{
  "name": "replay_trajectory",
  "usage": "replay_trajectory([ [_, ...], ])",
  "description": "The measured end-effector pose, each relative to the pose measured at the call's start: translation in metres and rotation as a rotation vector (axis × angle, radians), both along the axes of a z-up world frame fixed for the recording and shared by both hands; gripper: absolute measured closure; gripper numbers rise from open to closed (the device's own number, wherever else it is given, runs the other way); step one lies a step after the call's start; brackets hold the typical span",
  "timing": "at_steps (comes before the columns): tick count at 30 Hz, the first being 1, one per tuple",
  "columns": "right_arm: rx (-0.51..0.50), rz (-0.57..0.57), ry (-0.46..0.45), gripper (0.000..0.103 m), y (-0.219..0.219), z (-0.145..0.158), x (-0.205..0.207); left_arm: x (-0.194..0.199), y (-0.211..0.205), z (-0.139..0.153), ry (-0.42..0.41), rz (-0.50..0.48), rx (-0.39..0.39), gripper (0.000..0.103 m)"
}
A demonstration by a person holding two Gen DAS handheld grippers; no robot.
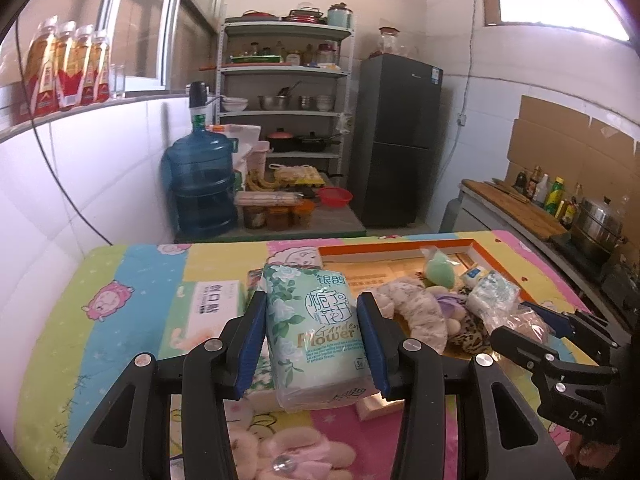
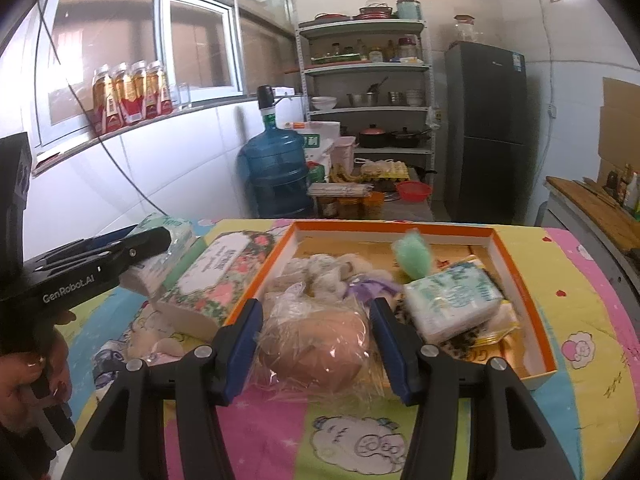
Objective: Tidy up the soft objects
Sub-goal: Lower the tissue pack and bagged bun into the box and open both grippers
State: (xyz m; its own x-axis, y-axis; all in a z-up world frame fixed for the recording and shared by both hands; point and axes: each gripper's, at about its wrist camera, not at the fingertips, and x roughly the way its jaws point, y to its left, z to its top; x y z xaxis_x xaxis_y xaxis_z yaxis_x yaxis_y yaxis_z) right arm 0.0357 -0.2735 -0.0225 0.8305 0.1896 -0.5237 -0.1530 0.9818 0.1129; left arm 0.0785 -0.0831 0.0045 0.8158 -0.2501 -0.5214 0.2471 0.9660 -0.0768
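Here, a kitchen table under a cartoon cloth carries an orange-rimmed box. Left gripper clamps a floral tissue pack; right gripper grips a bagged bun.

Your right gripper clamps a tan bun in a clear bag just in front of the orange-rimmed box. Inside that box lie a white fluffy toy, a green pouch and a green-and-white tissue pack. Left of the box sits a floral tissue box; farther left, your left gripper grips another tissue pack.
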Motion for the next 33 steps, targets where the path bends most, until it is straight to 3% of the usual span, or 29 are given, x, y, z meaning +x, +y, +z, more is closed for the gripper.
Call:
replay_trajectory([
  [10,0.002,-0.064,-0.014,0.047,-0.034,0.004,0.008,0.011,-0.032,0.002,-0.003,-0.044,-0.002,0.056],
  [33,0.007,-0.123,0.018,0.047,-0.086,-0.01,0.044,0.043,-0.094,-0.024,0.06,-0.114,0.014,0.056],
])
